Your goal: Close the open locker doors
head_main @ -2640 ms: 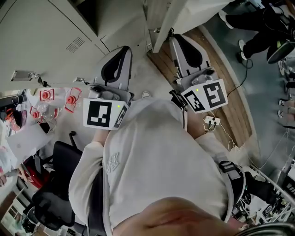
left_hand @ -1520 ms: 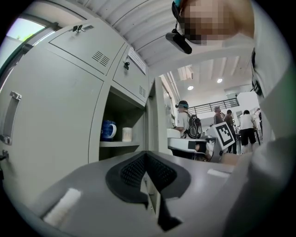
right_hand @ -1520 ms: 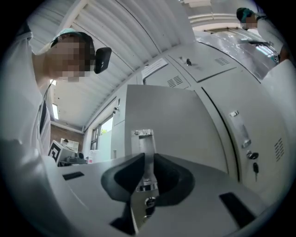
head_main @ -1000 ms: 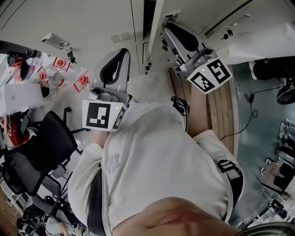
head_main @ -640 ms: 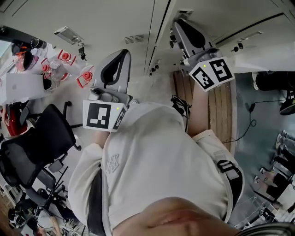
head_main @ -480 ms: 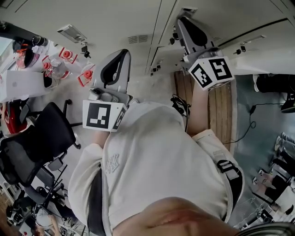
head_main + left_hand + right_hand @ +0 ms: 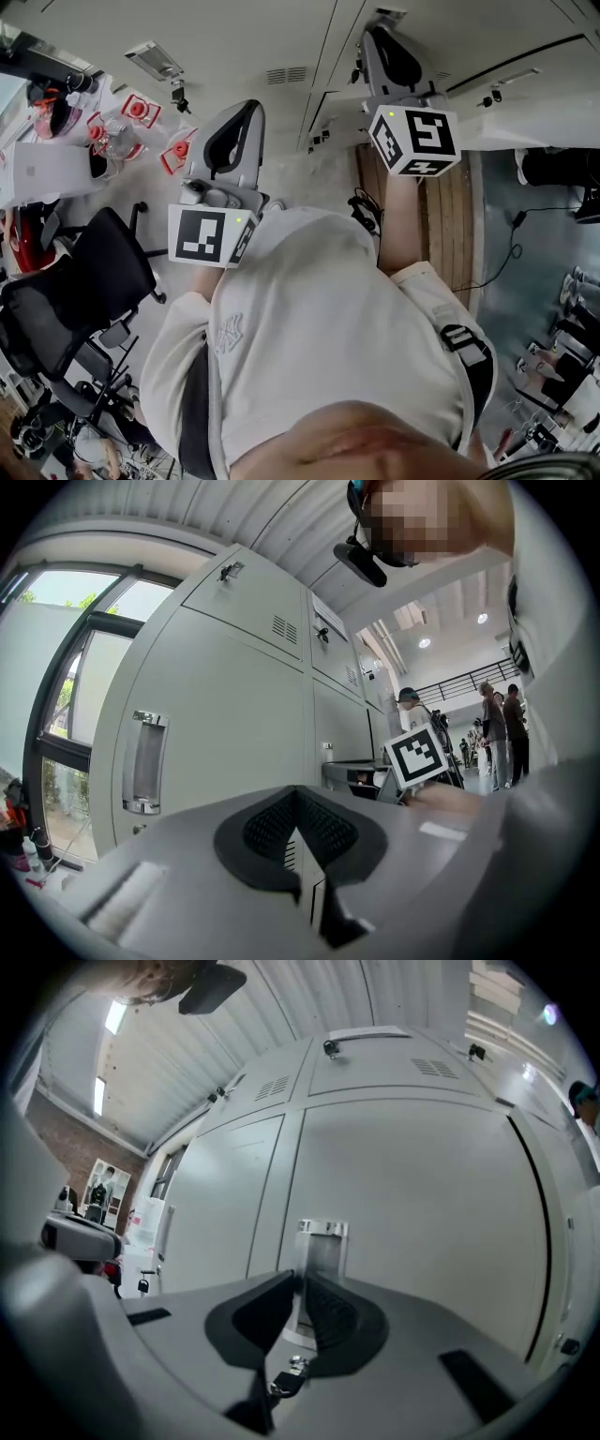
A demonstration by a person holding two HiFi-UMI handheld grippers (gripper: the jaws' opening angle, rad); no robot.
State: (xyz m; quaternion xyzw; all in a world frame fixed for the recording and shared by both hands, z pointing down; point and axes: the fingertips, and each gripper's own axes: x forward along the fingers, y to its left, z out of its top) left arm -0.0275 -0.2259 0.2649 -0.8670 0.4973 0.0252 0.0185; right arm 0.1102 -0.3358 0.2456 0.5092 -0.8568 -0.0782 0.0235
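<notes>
Grey locker door (image 7: 422,1194) is facing the right gripper (image 7: 302,1283), its jaws clenching on nothing before the recessed handle (image 7: 322,1241); the left gripper (image 7: 298,794) is likewise clenching empty.

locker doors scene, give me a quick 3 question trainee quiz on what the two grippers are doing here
1. True or false: in the left gripper view, the jaws of the left gripper stand wide apart.
2. In the right gripper view, the right gripper points at: A) a recessed metal door handle; B) a vent grille; C) an office chair.
3. Fill in: in the head view, the gripper reached out farther toward the lockers is the ___ one.

Key: 1 false, the jaws are together with nothing between them; 2 A; 3 right.
</notes>
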